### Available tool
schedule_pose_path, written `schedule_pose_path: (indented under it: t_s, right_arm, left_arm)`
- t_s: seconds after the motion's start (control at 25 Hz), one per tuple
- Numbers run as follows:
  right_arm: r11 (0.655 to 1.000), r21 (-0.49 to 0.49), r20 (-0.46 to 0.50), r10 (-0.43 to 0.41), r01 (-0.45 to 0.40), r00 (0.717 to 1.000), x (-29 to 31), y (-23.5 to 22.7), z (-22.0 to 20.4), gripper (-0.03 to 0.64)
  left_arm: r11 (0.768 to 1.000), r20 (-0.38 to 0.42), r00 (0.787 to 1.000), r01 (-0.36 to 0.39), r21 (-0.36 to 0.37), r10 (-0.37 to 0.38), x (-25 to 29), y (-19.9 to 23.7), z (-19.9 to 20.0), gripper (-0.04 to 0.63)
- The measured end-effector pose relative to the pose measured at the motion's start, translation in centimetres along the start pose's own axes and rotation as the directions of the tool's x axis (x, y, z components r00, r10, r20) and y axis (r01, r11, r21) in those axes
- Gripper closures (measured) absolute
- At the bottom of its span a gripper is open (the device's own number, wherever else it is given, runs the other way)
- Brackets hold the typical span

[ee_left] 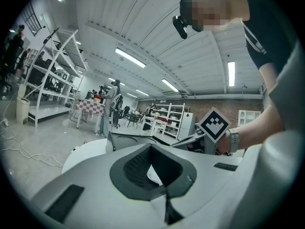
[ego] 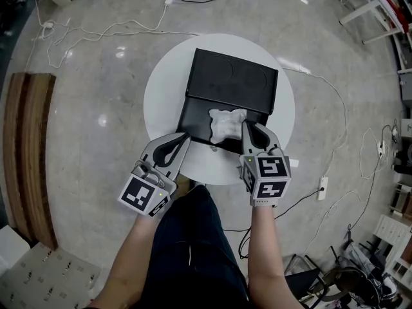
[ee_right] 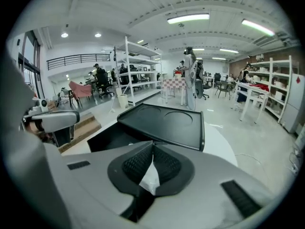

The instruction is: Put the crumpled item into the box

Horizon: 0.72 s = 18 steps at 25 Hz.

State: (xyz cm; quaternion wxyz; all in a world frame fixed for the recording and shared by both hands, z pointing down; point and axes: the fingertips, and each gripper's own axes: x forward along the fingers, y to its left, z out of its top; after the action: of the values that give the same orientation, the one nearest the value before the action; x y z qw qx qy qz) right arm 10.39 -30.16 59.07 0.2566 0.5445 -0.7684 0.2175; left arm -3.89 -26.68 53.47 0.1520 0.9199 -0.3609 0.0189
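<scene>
Pose: right gripper (ego: 246,125) tilted down, pinching crumpled item (ego: 226,123) over box (ego: 232,76) | left gripper (ego: 186,136) level, apparently closed.

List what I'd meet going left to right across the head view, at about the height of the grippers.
wooden bench → left gripper → crumpled white item → right gripper, shut on that item's right edge → white power strip on the floor

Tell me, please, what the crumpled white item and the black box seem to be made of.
The crumpled item: probably paper or tissue, matte white, with sharp creases and folds. The box: likely moulded plastic, black, slightly glossy; its open lid shows smooth pressed circles and soft reflections.
</scene>
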Motion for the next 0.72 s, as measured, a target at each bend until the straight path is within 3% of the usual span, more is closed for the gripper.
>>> schedule_pose_path:
  t_s: [0.16,0.4,0.72]
  right_arm:
    - [0.999,0.03,0.079,0.036,-0.039,0.996,-1.1,0.3,1.3,0.611]
    - [0.973,0.168,0.232,0.115,-0.157,0.966,-3.6,0.7,3.6,0.612]
    - [0.981,0.078,0.231,0.154,-0.175,0.961,-7.0,1.7,5.0,0.613]
  left_arm:
    - [1.0,-0.009,1.0,-0.008,0.007,0.008,-0.3,-0.4,0.2,0.595]
    - [1.0,0.008,1.0,-0.018,0.005,0.018,-0.6,-0.8,1.6,0.595]
    - [0.999,0.035,0.998,-0.044,-0.022,0.044,-1.8,-0.8,3.9,0.595]
